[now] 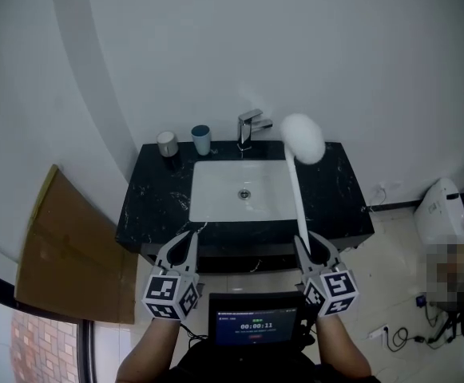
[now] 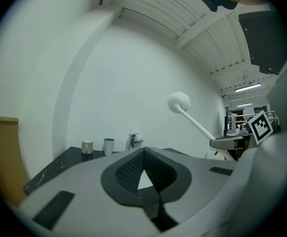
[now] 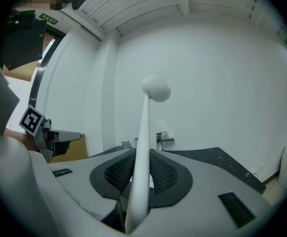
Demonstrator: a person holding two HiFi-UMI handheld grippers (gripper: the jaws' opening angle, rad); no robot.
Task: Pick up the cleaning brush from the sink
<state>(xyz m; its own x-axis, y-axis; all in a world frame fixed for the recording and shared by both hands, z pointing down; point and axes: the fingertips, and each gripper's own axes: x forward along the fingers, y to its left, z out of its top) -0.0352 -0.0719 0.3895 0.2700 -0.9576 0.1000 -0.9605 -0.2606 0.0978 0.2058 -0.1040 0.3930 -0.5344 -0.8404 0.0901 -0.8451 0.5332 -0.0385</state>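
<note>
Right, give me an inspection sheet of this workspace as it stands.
Surface: black counter with a white sink.
Job's things: brush held up over the sink, handle in the right gripper.
Clutter: two cups and a faucet at the counter's back.
Grippers: right gripper shut on the brush; left gripper shut, empty.
Cables: loose cables on the floor, right.
Surroundings: cardboard at left, white appliance at right, screen below.

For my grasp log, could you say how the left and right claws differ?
The right claw is shut on the brush handle; the left claw is shut and empty. The right's jaws stand apart round the handle; the left's meet at the tips. Both point toward the sink.
</note>
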